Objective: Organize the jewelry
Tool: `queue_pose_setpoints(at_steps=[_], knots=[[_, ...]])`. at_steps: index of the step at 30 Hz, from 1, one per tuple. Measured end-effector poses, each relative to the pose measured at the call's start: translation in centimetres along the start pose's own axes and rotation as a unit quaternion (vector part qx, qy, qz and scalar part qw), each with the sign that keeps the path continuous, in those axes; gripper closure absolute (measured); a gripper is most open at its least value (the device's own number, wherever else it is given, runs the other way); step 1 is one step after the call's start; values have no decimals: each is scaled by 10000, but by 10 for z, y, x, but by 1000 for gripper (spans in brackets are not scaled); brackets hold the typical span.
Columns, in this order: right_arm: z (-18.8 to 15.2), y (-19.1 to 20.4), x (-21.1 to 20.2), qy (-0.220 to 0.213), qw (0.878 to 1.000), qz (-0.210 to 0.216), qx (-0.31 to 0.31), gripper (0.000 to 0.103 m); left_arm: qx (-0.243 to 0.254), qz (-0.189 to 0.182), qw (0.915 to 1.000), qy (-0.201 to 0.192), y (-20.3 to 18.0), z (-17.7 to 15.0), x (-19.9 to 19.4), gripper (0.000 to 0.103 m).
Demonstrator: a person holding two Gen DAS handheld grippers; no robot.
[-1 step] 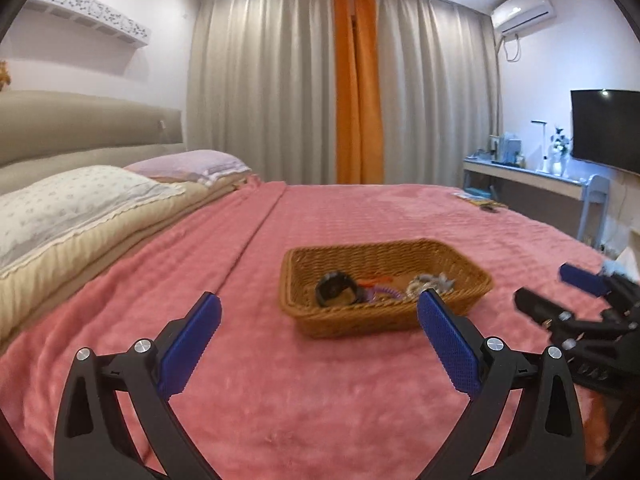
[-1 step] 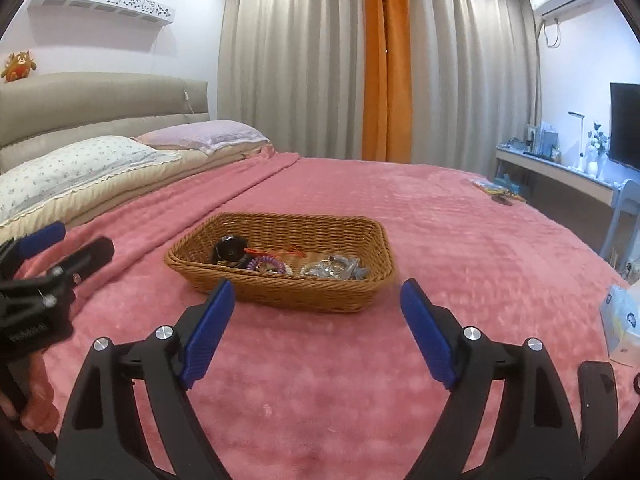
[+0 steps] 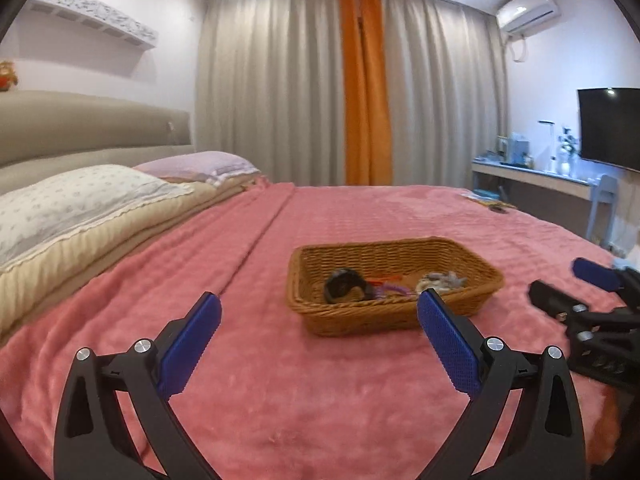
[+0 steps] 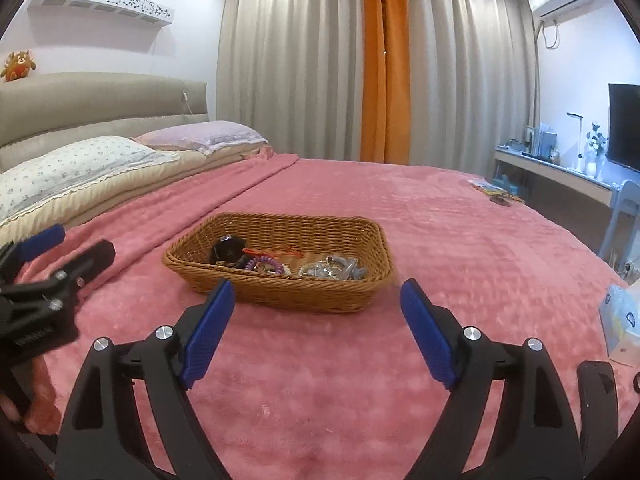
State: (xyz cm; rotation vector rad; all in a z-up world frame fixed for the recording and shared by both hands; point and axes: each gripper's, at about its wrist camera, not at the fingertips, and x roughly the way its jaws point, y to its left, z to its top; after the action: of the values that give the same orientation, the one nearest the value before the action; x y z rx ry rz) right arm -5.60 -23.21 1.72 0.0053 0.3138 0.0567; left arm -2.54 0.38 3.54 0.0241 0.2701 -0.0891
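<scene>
Wicker basket [image 3: 394, 286] of jewelry sitting mid-bed on the pink blanket [image 3: 320, 400], both grippers spread wide and holding nothing.

From the left wrist cam, the left gripper [image 3: 318, 338] hovers over the blanket with the basket just ahead and a bit right of center, and the right gripper [image 3: 576, 284] pokes in from the right edge. On the right wrist cam, the basket is ahead and slightly left of the right gripper's fingers, not touching, with the left gripper off at the left edge. This view is sharper: you can pick out a black watch [image 4: 228, 251], a purple coil bracelet [image 4: 266, 265] and a silvery tangle [image 4: 332, 270] inside, plus a white packet [image 4: 622, 322] lying on the blanket at far right. The left cam only gives blurry blobs.
</scene>
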Motion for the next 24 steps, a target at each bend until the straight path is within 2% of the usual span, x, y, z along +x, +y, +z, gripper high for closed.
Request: queue_pose_setpoints(at_steps=[5,11,24], knots=[[-18,2,12,124,9998,-89,94,23,-220,160,9996,85,4,-19,9,8],[-26,8,19,168,9998,-97,-22,23,-321,139,9987,370,8,-26,23,8],[-29,1,27,319,9993,-58,181,22,-133,149,9987,477,1,-28,27,8]])
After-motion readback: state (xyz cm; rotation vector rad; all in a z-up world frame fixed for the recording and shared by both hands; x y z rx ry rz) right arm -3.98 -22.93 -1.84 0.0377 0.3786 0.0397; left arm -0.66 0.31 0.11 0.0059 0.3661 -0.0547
